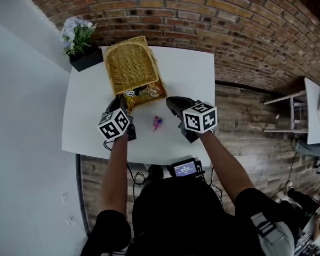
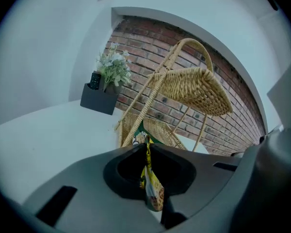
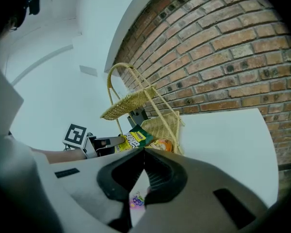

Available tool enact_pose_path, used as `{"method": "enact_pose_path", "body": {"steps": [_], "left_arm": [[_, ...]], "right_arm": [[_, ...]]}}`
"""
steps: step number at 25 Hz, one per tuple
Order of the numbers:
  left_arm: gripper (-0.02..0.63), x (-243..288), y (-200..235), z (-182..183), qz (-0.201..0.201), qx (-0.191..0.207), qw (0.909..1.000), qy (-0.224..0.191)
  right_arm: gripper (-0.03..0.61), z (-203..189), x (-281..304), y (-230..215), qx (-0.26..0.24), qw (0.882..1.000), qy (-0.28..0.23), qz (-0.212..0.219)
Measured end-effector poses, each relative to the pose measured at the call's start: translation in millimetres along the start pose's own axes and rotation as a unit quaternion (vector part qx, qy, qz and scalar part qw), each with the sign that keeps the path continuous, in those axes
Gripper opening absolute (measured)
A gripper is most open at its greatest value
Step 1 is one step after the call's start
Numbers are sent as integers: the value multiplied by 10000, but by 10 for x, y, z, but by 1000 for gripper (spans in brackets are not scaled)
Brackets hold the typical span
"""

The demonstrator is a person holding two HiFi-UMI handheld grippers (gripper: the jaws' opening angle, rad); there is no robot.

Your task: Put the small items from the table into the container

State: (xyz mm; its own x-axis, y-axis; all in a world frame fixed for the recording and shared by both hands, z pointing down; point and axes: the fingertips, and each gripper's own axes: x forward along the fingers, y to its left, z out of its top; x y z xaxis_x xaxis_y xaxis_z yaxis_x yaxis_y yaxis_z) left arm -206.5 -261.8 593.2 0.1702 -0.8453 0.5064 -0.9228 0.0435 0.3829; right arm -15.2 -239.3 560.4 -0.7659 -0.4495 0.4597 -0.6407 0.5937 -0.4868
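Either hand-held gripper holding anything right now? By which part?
Left hand-held gripper pinches a yellow snack packet by one edge. Right hand-held gripper is shut on nothing.

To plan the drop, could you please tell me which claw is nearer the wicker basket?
Left. The left claw holds a snack packet at the wicker basket; the right claw hangs apart, over the table.
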Motion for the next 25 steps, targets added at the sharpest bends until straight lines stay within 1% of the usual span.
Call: {"method": "enact_pose_path", "body": {"steps": [5,16,20,25], "left_arm": [[29,91,52,-83,178,264,9992,229],[32,162,139,-136,327,443,9976,407],[36,177,145,-148,285,469,9972,503],[83,196,136,-189,47,415,9971,633]], "right_arm": [[14,5,-10,-38,18,10000,6,-46],[14,-7,-25,-51,48,10000,5,-51],[14,-6,-40,-48,40,10000,4,-49],[14,-1,-66,-39,28,10000,-21,-50]]}}
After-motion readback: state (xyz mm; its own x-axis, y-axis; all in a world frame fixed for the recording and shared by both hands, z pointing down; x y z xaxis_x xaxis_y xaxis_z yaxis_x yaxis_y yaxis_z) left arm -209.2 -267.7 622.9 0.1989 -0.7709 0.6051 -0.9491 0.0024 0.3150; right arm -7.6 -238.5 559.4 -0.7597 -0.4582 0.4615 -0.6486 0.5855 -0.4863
